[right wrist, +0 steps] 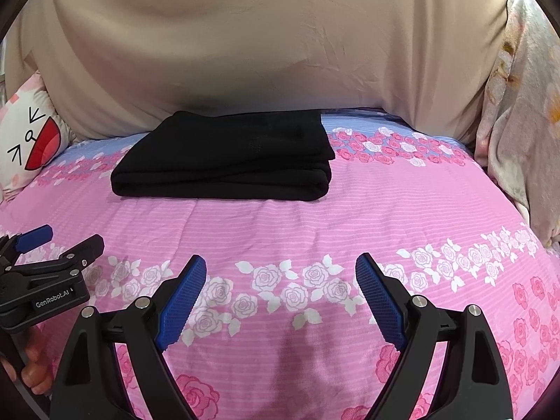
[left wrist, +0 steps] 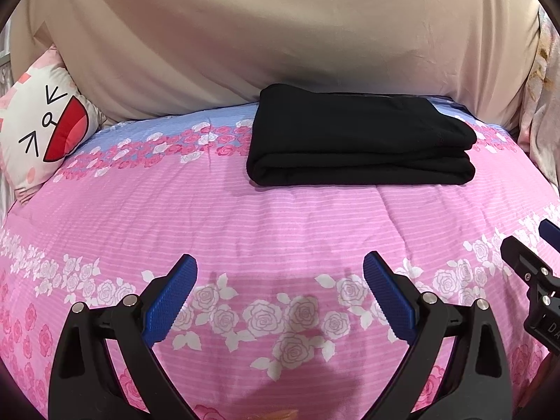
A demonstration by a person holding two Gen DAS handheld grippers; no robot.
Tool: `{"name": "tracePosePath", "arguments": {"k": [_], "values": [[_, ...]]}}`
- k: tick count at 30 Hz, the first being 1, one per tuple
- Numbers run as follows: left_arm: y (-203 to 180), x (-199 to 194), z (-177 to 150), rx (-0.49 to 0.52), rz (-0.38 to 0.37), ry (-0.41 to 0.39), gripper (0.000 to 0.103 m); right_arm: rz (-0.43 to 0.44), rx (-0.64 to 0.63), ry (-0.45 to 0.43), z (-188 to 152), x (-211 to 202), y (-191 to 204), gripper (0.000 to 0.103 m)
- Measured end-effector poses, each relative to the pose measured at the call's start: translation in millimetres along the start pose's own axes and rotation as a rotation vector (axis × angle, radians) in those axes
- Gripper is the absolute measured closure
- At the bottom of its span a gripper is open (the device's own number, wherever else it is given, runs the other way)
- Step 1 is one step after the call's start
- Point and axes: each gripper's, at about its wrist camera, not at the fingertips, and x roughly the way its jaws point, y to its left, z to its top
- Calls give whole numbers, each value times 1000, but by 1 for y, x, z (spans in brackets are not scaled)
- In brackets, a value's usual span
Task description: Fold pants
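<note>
Here the black pants (left wrist: 360,147) lie folded into a compact rectangle on the pink rose-print bedspread (left wrist: 245,217), near the beige bedding (left wrist: 280,45) at the far side. The left claw (left wrist: 280,262) and right claw (right wrist: 281,262) both hover above the bedspread, well short of the pants, each with its blue pads (right wrist: 183,297) spread wide and nothing between them.

pants (left wrist: 360,147) | black | folded flat stack | far on bedspread (left wrist: 245,217)

Left gripper (left wrist: 280,262) black-framed, blue ribbed pads, silver pivot pins, right gripper (right wrist: 280,262) alike, white lettering
</note>
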Motion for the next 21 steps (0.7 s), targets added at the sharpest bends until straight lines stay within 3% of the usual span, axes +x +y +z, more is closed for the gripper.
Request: {"name": "tracePosePath", "arguments": {"k": [21], "values": [[-3,-2,0,16,-35,-6,9,-3,5,-1,-1,0,0,18]]}}
